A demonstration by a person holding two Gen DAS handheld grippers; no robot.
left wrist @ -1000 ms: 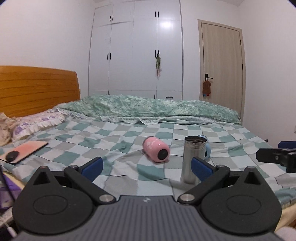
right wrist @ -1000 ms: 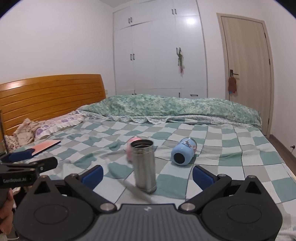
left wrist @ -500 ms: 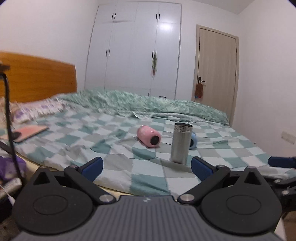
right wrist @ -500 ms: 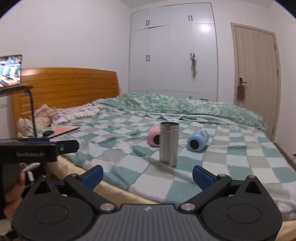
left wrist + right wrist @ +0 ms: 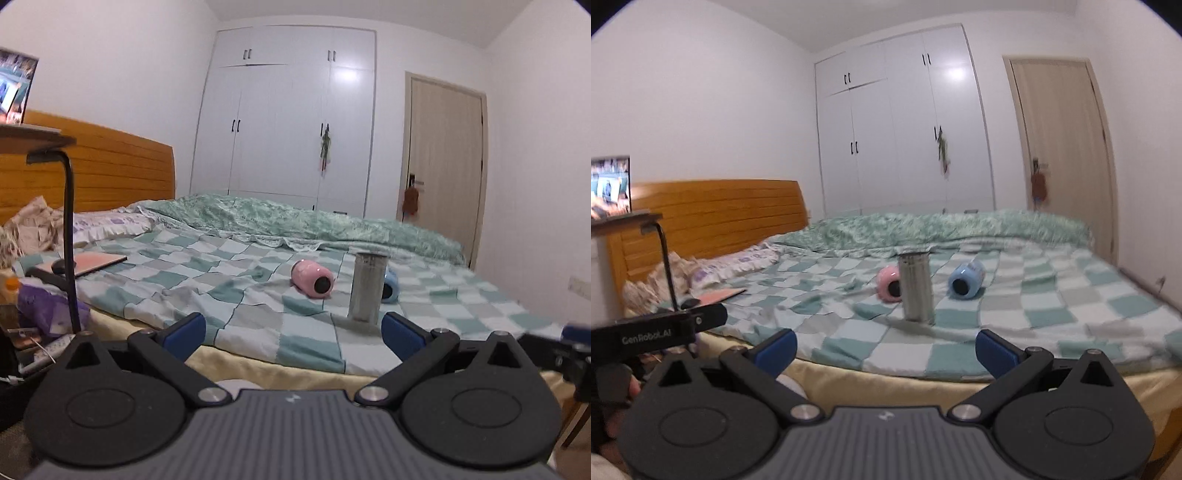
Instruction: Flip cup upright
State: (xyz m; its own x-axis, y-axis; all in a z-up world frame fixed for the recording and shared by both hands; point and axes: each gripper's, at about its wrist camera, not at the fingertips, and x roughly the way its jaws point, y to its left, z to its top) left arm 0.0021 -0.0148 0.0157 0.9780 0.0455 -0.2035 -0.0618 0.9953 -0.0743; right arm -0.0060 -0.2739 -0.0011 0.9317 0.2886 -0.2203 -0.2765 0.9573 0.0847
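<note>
- Holding our left gripper point(image 5: 291, 328) off the bed point(image 5: 258, 295) edge, jaws wide apart, empty.
- Pink cup point(image 5: 313, 278) lies on its side left of the upright steel cup point(image 5: 366, 287); blue cup point(image 5: 966, 282) lies right.
- Our right gripper point(image 5: 884, 349) likewise gapes, gripping nothing.

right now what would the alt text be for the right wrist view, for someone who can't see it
A steel cup stands upright on a checkered bedspread, with a pink cup and a blue cup lying on their sides behind it. The open right gripper sits empty in the foreground, short of the bed. The left gripper shows at the left edge.
</note>
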